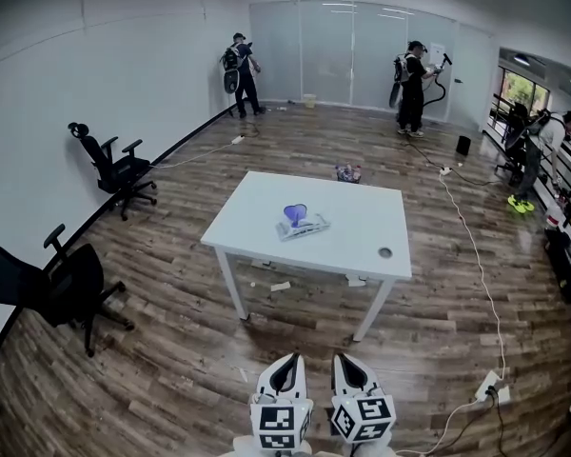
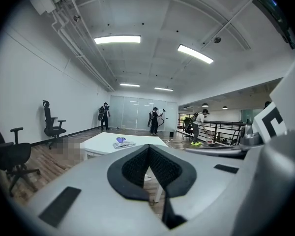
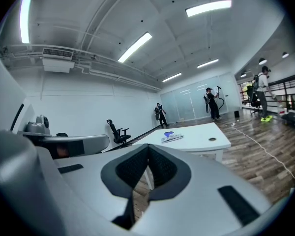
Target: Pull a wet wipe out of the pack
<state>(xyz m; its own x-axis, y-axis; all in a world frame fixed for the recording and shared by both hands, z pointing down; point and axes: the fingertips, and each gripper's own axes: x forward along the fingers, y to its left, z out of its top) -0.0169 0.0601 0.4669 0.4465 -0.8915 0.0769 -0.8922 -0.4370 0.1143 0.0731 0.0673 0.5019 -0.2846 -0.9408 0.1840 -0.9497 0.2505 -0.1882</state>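
The wet wipe pack (image 1: pixel 302 225) lies flat near the middle of the white table (image 1: pixel 362 246), with a purple wipe or flap (image 1: pixel 295 213) sticking up from its top. The pack also shows far off in the left gripper view (image 2: pixel 124 143) and in the right gripper view (image 3: pixel 172 138). Both grippers are held side by side at the bottom of the head view, well short of the table. The left gripper (image 1: pixel 285 362) is shut with nothing in it. The right gripper (image 1: pixel 347 361) is shut and empty too.
Two black office chairs (image 1: pixel 116 168) (image 1: pixel 48 284) stand along the left wall. A white cable (image 1: pixel 476 255) runs over the wood floor to a power strip (image 1: pixel 487 387) at the right. Three people (image 1: pixel 240 72) (image 1: pixel 411 86) (image 1: pixel 538 150) work at the far end. The table has a cable hole (image 1: pixel 384 252).
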